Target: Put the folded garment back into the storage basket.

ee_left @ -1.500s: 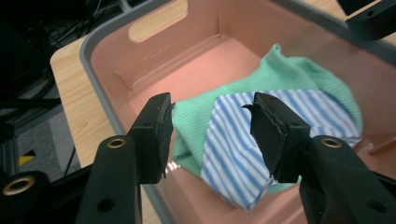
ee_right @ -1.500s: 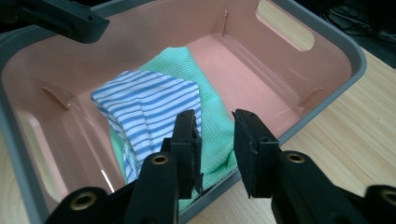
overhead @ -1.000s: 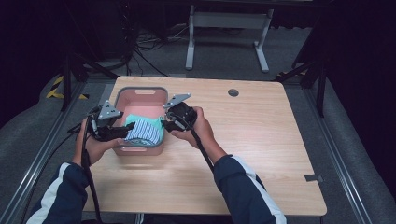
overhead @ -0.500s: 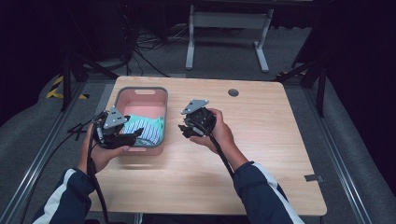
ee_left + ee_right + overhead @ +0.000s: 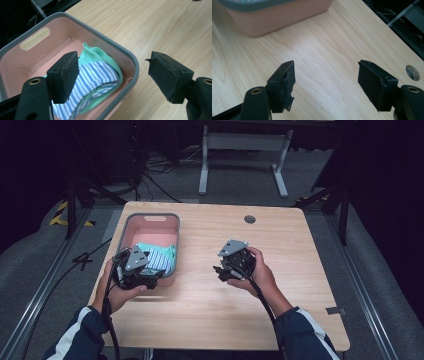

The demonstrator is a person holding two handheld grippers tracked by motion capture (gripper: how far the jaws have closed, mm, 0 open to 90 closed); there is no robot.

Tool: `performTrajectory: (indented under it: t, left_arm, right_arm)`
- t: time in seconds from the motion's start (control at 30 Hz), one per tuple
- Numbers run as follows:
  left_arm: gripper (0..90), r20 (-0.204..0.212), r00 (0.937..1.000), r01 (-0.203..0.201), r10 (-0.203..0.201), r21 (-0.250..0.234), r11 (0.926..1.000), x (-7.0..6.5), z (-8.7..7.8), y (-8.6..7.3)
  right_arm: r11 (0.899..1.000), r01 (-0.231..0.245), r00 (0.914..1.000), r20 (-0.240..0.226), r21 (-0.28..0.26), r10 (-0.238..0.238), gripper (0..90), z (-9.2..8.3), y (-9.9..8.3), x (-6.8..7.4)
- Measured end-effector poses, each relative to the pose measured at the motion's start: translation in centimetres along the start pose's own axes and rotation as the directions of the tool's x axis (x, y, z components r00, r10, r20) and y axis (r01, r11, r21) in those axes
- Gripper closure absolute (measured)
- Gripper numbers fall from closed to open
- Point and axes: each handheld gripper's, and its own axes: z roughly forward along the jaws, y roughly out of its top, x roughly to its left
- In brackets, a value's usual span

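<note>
Two tools hang above one wooden tabletop (image 5: 280,300), and the pink basket (image 5: 150,222) with its grey rim, standing toward the tabletop's left edge, is the landmark for everything else. Inside the basket, bunched against its near wall, lies the folded cloth (image 5: 156,257), striped blue and white with a green layer showing around it; it rests wholly within the walls, which suggests it was set there on purpose and needs no more holding. The left tool (image 5: 150,279) hovers at the basket's near corner, partly over the rim, and in the left gripper view its jaws stand wide apart with nothing pressed between them: one jaw hangs over the cloth, the other over bare wood outside the rim. Its jaws have just been opening, which fits a release of the cloth into the basket. The right tool (image 5: 225,272) sits well to the right of the basket over bare wood, its jaws also spread and empty, having just been opening too. Smallest, a round cable hole (image 5: 250,219) lies right of the basket's far end.
</note>
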Motion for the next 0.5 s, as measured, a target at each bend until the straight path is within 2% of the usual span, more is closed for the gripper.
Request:
performTrajectory:
  t: [0.03, 0.07, 0.1, 0.13, 0.33, 0.37, 0.4, 0.47, 0.5]
  left_arm:
    - [23.7, 0.000, 1.0000, 0.000, 0.000, 0.000, 1.0000, 0.0, 0.0, 0.0]
    - [23.0, 0.006, 0.9999, -0.015, 0.015, 0.005, 0.9999, -0.5, 0.2, 0.0]
    - [23.0, 0.006, 0.9999, -0.015, 0.015, 0.005, 0.9999, -0.5, 0.2, 0.0]
    - [23.0, 0.015, 0.9993, -0.034, 0.034, 0.007, 0.9994, -1.2, 0.4, -0.1]
    - [21.1, 0.047, 0.9953, -0.086, 0.085, 0.027, 0.9959, -3.4, 1.2, -0.2]
    - [21.1, 0.047, 0.9953, -0.086, 0.085, 0.027, 0.9959, -3.4, 1.2, -0.2]
    - [21.0, 0.069, 0.9911, -0.117, 0.114, 0.037, 0.9924, -4.2, 1.4, -0.2]
    - [21.1, 0.094, 0.9869, -0.134, 0.132, 0.025, 0.9906, -5.1, 1.6, -0.2]
    - [21.9, 0.105, 0.9854, -0.137, 0.134, 0.022, 0.9903, -5.4, 1.7, -0.2]
  right_arm:
    - [1.000, 0.000, 1.0000, -0.001, 0.004, 0.000, 30.5, -0.3, -0.7, 0.0]
    - [1.000, -0.002, 1.0000, 0.002, 0.006, 0.002, 30.4, -0.5, -1.3, 0.0]
    - [1.000, -0.002, 1.0000, 0.002, 0.006, 0.002, 30.4, -0.5, -1.3, 0.0]
    - [1.000, -0.003, 1.0000, 0.008, 0.012, 0.002, 30.1, -0.7, -2.2, 0.1]
    - [1.000, 0.001, 0.9997, 0.024, 0.028, -0.002, 29.1, -1.4, -4.7, 0.1]
    - [1.000, -0.003, 0.9997, 0.026, 0.029, 0.002, 29.1, -1.5, -5.2, 0.0]
    - [0.999, -0.009, 0.9995, 0.030, 0.031, 0.008, 29.1, -1.7, -5.7, 0.0]
    - [1.000, -0.006, 0.9994, 0.035, 0.029, 0.005, 28.8, -2.1, -6.5, -0.2]
    - [0.999, -0.019, 0.9993, 0.033, 0.029, 0.018, 28.7, -2.2, -6.9, -0.2]
